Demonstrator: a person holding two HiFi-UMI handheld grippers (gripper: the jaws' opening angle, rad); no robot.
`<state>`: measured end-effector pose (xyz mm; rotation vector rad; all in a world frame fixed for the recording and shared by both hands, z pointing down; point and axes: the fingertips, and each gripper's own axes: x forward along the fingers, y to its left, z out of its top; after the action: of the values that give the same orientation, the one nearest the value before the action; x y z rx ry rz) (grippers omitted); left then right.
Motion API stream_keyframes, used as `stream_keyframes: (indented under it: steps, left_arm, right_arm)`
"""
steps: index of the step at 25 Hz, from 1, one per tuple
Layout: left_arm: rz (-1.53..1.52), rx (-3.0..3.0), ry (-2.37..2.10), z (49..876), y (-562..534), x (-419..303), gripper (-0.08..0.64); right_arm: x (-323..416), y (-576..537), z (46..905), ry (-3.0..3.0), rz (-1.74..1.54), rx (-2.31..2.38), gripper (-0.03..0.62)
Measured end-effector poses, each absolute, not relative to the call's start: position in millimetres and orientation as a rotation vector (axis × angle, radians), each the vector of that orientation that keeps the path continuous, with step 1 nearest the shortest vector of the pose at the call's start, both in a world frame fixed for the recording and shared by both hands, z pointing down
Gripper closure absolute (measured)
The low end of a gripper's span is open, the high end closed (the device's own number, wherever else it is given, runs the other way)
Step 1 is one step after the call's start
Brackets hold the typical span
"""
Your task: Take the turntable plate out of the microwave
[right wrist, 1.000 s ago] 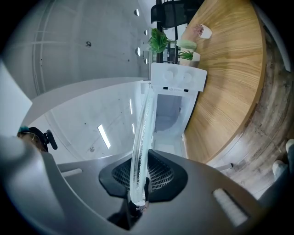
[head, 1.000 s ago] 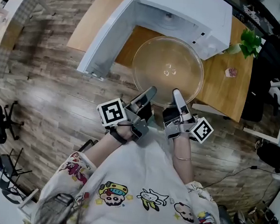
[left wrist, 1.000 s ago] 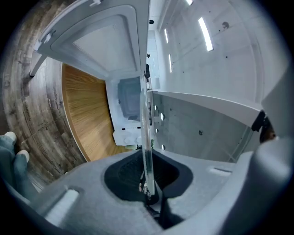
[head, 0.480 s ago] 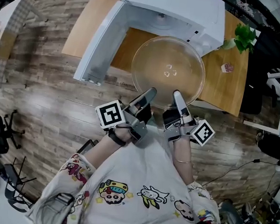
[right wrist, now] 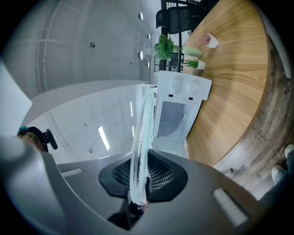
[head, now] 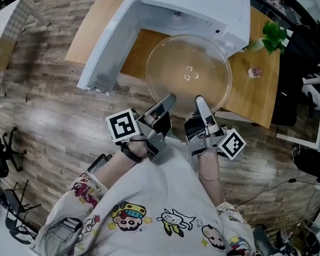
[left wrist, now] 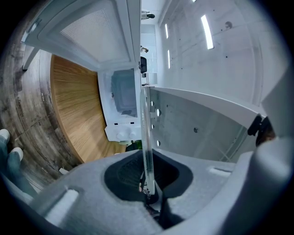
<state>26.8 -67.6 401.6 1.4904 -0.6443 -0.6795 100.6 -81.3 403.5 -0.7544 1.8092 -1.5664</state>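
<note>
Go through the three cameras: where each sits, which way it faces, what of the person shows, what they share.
Head view: on the person's head, looking steeply down at the glass turntable plate before the open microwave; shirt, forearms, left gripper, right gripper show.
Left gripper view: on the left gripper, looking along its jaws, shut on the plate's rim, toward the microwave.
Right gripper view: likewise on the right gripper.
Shared: plate and microwave.

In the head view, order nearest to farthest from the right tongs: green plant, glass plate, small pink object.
1. glass plate, held in the right tongs
2. small pink object, on the table at right
3. green plant, far right corner
</note>
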Motion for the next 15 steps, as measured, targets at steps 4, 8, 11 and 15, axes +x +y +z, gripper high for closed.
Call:
stream_keyframes:
  steps: [4,8,11,15]
  left_arm:
    - [-0.693,1.494,-0.648,397.2,-69.4,28.3,0.534]
    - [-0.701,1.496,-0.651,396.3,-72.1,29.5,0.534]
    - [-0.709,1.494,-0.655,396.9,-73.6,30.4,0.535]
    - [-0.711,1.496,-0.659,397.2,-74.3,31.2,0.535]
  right_arm:
    - [101.7,-83.2,400.4,1.809,-1.571,-0.738,0.546]
    - [102.6,-86.4,400.2,1.817,-1.574,-0.726,0.546]
    - [103.1,-88.1,401.5,1.816,-1.581,-0.716,0.546]
    - [103.9,-89.1,401.6,1.814,-1.582,-0.710,0.546]
